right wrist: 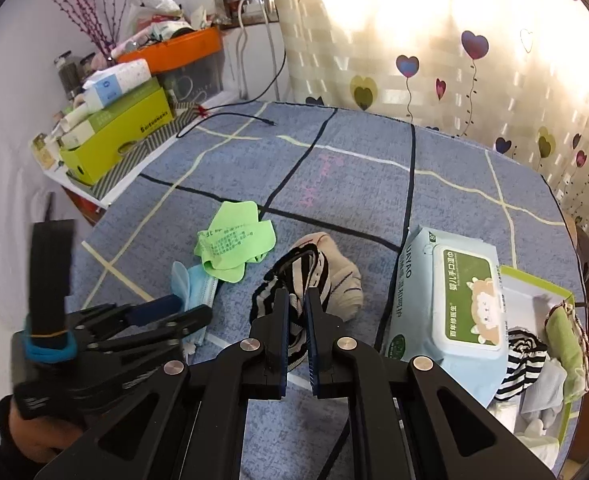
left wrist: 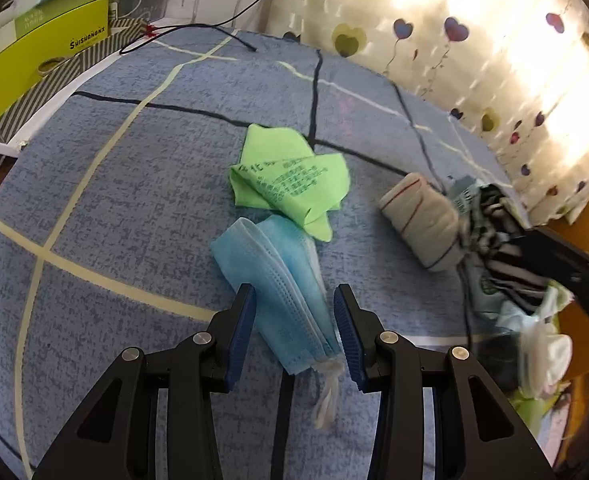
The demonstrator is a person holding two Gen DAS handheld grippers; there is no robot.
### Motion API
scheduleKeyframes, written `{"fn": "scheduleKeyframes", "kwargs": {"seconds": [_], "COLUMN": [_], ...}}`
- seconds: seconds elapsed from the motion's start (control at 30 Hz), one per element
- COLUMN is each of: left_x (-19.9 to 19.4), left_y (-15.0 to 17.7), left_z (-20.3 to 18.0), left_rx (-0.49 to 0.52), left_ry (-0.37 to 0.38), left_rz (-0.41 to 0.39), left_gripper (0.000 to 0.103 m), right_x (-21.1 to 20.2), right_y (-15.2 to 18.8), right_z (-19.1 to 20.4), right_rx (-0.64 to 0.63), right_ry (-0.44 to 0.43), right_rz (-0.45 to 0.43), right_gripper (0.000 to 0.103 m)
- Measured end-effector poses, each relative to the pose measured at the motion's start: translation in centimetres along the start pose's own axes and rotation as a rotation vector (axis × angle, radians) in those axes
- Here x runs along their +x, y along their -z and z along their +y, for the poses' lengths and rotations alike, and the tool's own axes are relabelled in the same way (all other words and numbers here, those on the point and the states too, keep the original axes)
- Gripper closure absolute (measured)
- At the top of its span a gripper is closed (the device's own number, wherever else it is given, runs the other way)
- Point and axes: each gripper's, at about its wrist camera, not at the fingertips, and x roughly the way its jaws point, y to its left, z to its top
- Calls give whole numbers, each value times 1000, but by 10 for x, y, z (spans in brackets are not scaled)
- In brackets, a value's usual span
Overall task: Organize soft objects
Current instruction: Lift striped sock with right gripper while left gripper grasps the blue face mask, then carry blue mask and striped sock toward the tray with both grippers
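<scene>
Left gripper (left wrist: 294,328), jaws wide, straddles one folded pale-blue pleated face mask (left wrist: 278,284) on the blue checked cloth (left wrist: 114,208). Right gripper (right wrist: 296,332) pinches one black-and-white striped sock (right wrist: 294,276). Loose — one green cloth (left wrist: 290,184), one beige sock (left wrist: 422,220). White-and-green box (right wrist: 534,284) part-filled; roughly half remains.

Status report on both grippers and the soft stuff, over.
Left gripper open over blue mask. Right gripper shut on striped sock. Green cloth untouched. Nothing blocking.
</scene>
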Motion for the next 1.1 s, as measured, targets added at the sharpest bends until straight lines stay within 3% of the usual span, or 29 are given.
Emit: {"fn": "scheduleKeyframes", "kwargs": {"seconds": [0.17, 0.33, 0.43, 0.73, 1.1], "left_x": [5, 0, -10, -54, -120], "left_y": [2, 4, 6, 16, 28], "left_z": [-7, -7, -8, -11, -30], "left_rx": [45, 44, 41, 45, 93], "left_ry": [-70, -97, -93, -65, -12], "left_rz": [-26, -50, -67, -148, -282], "left_gripper": [63, 87, 91, 91, 91], "right_x": [-4, -6, -10, -29, -77], "right_y": [4, 11, 16, 29, 41], "right_z": [0, 0, 0, 5, 15], "right_rx": [-2, 0, -1, -15, -36], "right_ry": [-18, -33, -46, -63, -81], "right_rz": [-6, -2, -4, -27, -115], "right_gripper": [95, 95, 95, 95, 95]}}
